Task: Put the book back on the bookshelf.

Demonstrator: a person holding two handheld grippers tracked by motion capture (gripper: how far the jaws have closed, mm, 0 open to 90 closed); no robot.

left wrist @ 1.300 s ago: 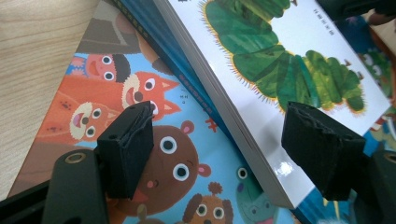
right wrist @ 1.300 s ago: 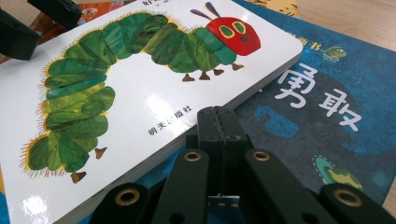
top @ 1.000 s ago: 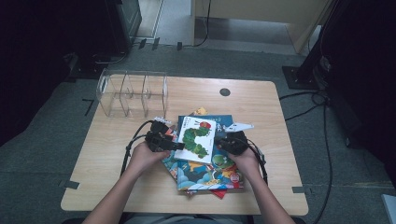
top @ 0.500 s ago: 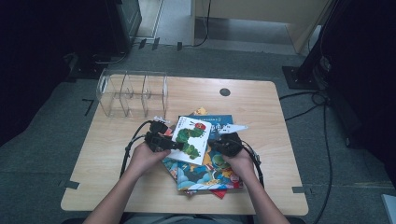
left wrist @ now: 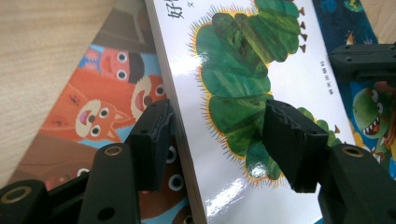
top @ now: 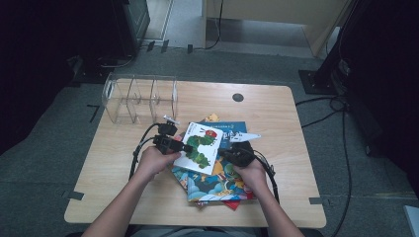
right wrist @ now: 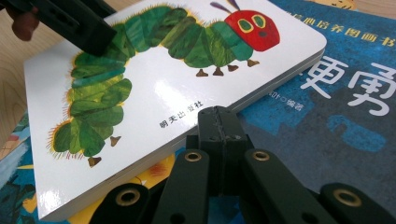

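The white caterpillar book lies tilted atop the pile of picture books, its spine edge between the parted jaws of the left gripper. The right gripper, jaws pressed together on nothing, touches the book's opposite edge.

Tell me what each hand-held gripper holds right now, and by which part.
The left hand-held gripper straddles the caterpillar book's spine edge, jaws not visibly closed on it. The right hand-held gripper is shut, holding nothing, tip against the book's edge.
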